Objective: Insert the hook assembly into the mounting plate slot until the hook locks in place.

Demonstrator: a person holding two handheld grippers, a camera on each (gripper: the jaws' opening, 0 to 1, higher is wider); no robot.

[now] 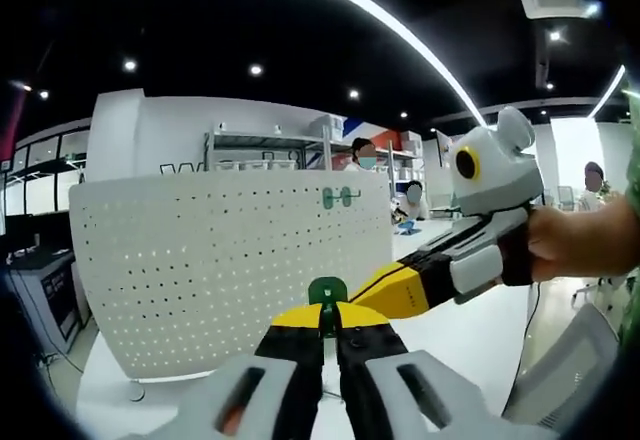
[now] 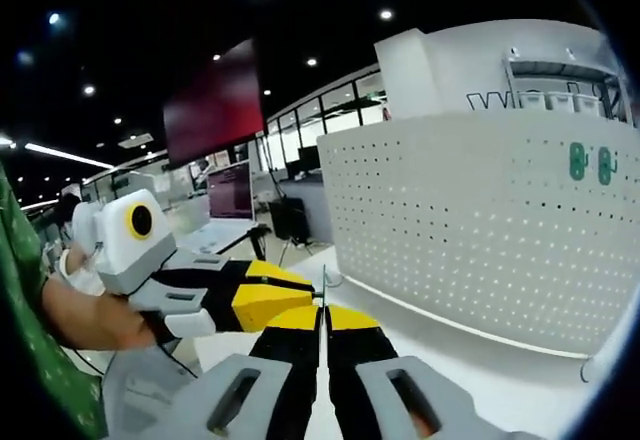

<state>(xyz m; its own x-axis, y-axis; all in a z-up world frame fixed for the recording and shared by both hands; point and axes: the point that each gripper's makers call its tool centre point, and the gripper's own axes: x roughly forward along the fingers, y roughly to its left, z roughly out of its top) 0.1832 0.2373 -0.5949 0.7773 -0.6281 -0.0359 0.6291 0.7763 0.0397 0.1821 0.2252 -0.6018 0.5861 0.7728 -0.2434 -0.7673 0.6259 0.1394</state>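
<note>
Though both tongs closed, green hook (image 1: 327, 290) pinched at left tongs (image 1: 329, 322) tips.

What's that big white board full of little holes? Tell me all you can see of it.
The white pegboard is a curved panel, metal or plastic by its look, standing upright on the white table. Rows of small holes cover its face, and its corners are rounded. Two green hook pieces sit near its upper edge; the right gripper view shows them too. Neither hand-held gripper touches the board.
</note>
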